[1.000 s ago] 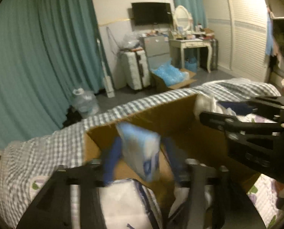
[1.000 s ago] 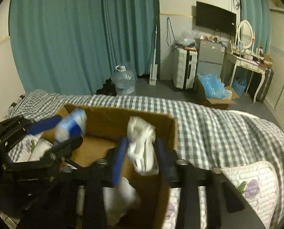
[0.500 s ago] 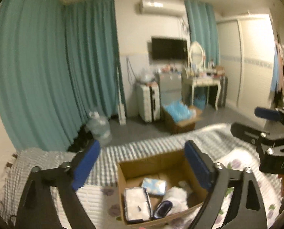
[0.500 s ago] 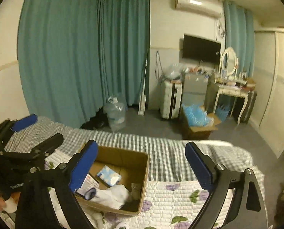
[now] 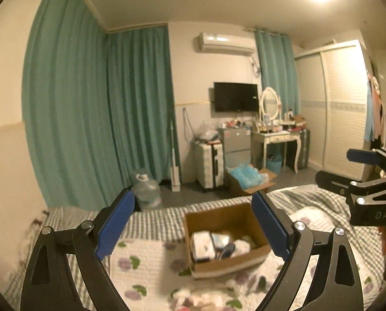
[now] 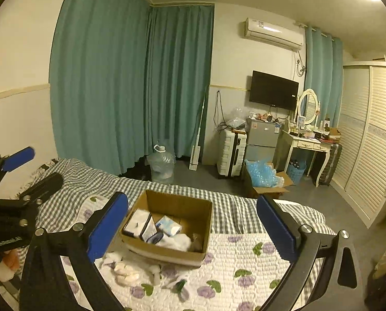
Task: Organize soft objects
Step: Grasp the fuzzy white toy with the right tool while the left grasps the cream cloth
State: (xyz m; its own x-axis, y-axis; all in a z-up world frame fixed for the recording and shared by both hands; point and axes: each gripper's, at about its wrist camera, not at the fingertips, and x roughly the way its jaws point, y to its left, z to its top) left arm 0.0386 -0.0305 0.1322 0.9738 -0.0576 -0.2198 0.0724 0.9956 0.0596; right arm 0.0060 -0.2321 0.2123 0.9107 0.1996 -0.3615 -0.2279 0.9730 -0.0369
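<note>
Both jaws stood wide open and held nothing: the left gripper (image 5: pixel 193 226) and the right gripper (image 6: pixel 193 225) hung above the bed (image 6: pixel 244 267), well apart from the box (image 6: pixel 177 207). That cardboard box sat on the floral quilt (image 5: pixel 146 267), holding a white pack (image 6: pixel 137 223), a blue-white tissue pack (image 6: pixel 168 226) and a white cloth (image 6: pixel 177 241). More soft white pieces (image 6: pixel 123 268) lay on the quilt just beside the box's near wall.
</note>
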